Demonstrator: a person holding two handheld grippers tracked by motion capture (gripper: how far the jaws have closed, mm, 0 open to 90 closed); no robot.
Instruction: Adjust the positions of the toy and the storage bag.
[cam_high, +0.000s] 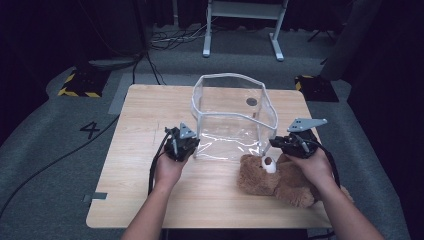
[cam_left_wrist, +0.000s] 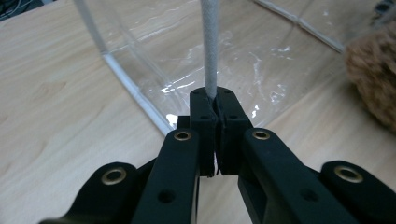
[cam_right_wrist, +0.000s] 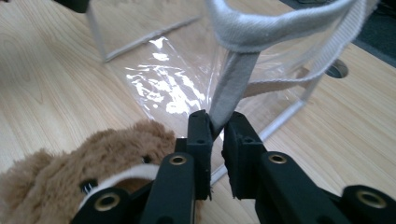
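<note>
High view shows the clear plastic bag (cam_high: 232, 117) standing open on the bench (cam_high: 145, 130), toward the far middle of the top, its white-trimmed rim held up in a bent loop. You have it pinched at both near corners. Your left hand-held gripper (cam_high: 192, 141) is at the bag's near left corner; in the left gripper view the jaws are pressed fully together on the white seam edge (cam_left_wrist: 208, 56), which rises straight up between the pads. Your right hand-held gripper (cam_high: 274, 142) is at the bag's near right corner; in the right gripper view a flat white strap (cam_right_wrist: 233, 86) of the trim runs down between the jaws. The left pad touches it, a slim gap shows beside the right pad, and how firmly the strap is clamped is hard to make out.

Just in front of the bag's near right side lies a brown teddy bear (cam_high: 272, 180), touching or nearly touching the plastic; your right hand (cam_high: 312, 167) covers part of it, and its lower body is partly hidden by your forearm. The bag's floor is mostly glare, so its folds are hard to read. Through the bag's far wall a dark round hole (cam_high: 252, 101) in the bench shows. Beyond the bench, the floor is dim.
</note>
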